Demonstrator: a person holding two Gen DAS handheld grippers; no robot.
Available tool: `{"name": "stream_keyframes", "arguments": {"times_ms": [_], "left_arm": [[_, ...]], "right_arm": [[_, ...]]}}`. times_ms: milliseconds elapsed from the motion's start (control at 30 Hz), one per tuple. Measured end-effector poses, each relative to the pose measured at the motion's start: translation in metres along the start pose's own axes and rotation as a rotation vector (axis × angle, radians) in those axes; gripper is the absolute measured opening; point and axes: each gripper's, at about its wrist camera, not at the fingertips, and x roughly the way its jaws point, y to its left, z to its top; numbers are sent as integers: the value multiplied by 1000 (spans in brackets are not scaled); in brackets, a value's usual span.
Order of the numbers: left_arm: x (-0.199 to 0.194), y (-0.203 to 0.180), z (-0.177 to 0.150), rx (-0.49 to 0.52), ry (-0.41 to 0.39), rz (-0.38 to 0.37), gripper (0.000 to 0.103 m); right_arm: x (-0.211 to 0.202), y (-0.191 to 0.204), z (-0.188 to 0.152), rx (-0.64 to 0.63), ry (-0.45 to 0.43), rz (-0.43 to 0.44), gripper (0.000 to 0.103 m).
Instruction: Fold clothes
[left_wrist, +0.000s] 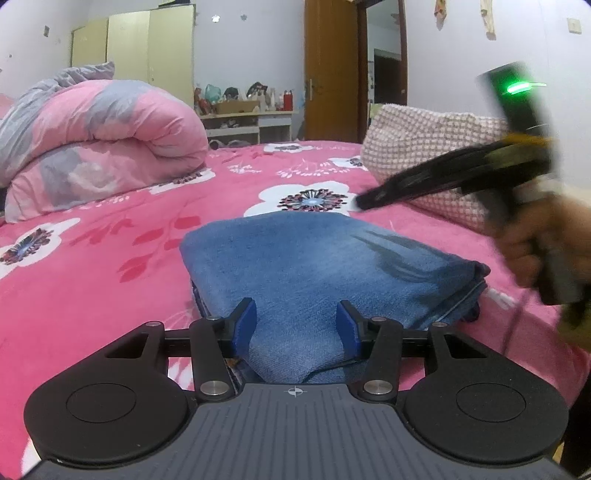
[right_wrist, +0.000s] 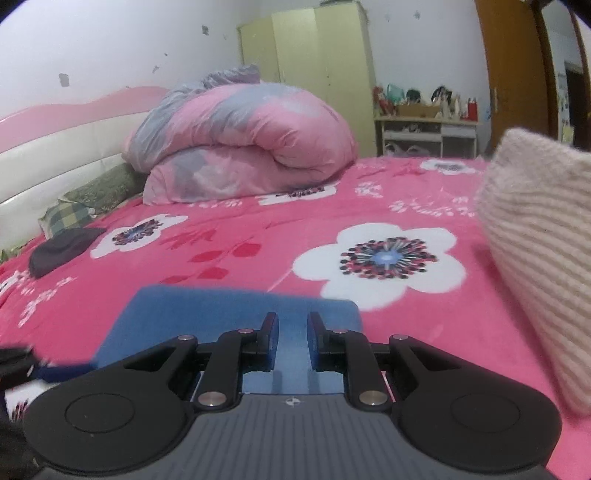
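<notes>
Ahead of the grippers, pale walls (right_wrist: 110, 48) back a pink-and-white padded headboard (right_wrist: 55, 136); a cream-yellow wardrobe (right_wrist: 314, 66), cluttered beige desk (right_wrist: 428, 129) and brown wooden door (left_wrist: 330, 70) stand beyond.

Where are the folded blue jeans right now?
The folded blue jeans lie on the pink floral bedsheet, right ahead of the left gripper, with the checked cushion behind, to their right.

bare bedsheet (right_wrist: 258, 236) ahead, knit cushion (right_wrist: 543, 251) crowding right

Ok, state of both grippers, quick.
Left gripper: open, fingers either side of the folded blue jeans, not clamped.
Right gripper: partly open, nothing between its fingers, above the jeans.
</notes>
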Motion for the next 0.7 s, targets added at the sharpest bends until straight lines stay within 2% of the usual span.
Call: {"name": "stream_keyframes", "arguments": {"times_ms": [67, 167, 233, 300, 433, 500, 567, 700], "left_arm": [[0, 2, -2, -5, -8, -8, 49], [-3, 5, -5, -10, -24, -18, 49], [-5, 6, -9, -13, -40, -23, 49], [-6, 5, -10, -10, -51, -22, 49], [-6, 4, -11, -5, -62, -20, 49], [-6, 6, -11, -15, -65, -22, 49], [-6, 10, -11, -31, -66, -34, 50], [-8, 12, -12, -44, -70, -53, 50]], "right_arm": [[38, -2, -5, -11, 120, -26, 18], [46, 1, -1, -30, 164, -34, 18], [39, 5, 15, 5, 171, -24, 19], [31, 16, 31, 8, 125, 51, 19], [54, 55, 37, -43, 148, 219, 18], [88, 69, 24, -85, 231, 219, 18], [103, 71, 14, -99, 227, 199, 18], [77, 61, 27, -55, 218, 190, 19]]}}
